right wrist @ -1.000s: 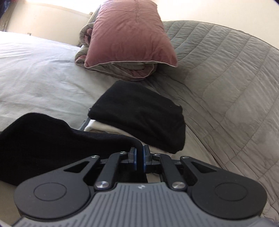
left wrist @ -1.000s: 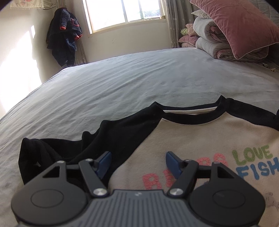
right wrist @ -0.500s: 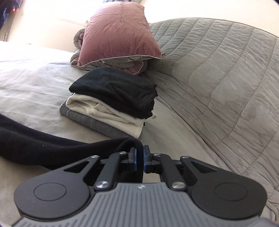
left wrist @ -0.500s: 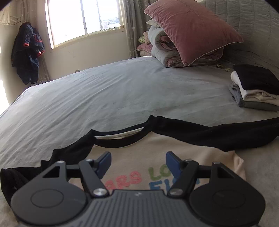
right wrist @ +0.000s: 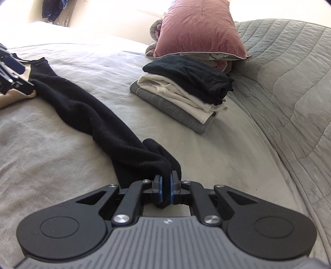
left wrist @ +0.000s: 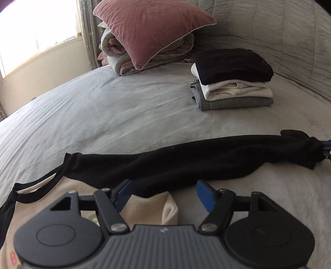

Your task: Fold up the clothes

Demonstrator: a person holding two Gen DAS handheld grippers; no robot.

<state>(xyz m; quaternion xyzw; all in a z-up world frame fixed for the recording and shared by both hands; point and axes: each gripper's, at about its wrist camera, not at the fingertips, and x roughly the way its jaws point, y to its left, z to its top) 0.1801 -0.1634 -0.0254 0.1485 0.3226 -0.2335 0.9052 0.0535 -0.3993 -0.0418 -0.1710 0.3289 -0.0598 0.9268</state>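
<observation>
- The cream body of the sweatshirt [left wrist: 144, 211] is largely covered by the left claw [left wrist: 164, 193] housing in the left wrist view; its print is cut to fragments.
- The sleeve [right wrist: 93, 115] cuff is hidden between the pads of the right claw [right wrist: 166, 187].
- The right claw is cut off by the left wrist view's right edge.
- The folded bedding [right wrist: 155, 29] is mostly concealed behind the pillow [right wrist: 198, 29].
- The dark garment [right wrist: 51, 9] hanging beyond the bed's far edge is cropped and blurred.

**A bedroom in a home**

A wide bed [left wrist: 115, 115] under a grey sheet fills both views. At its head edge a pink pillow [left wrist: 153, 27] lies on a rolled duvet [left wrist: 115, 60] against a quilted grey headboard [right wrist: 289, 68]. A stack of folded clothes [left wrist: 231, 80] sits nearby; a curtained window [left wrist: 35, 39] lights the far side
</observation>
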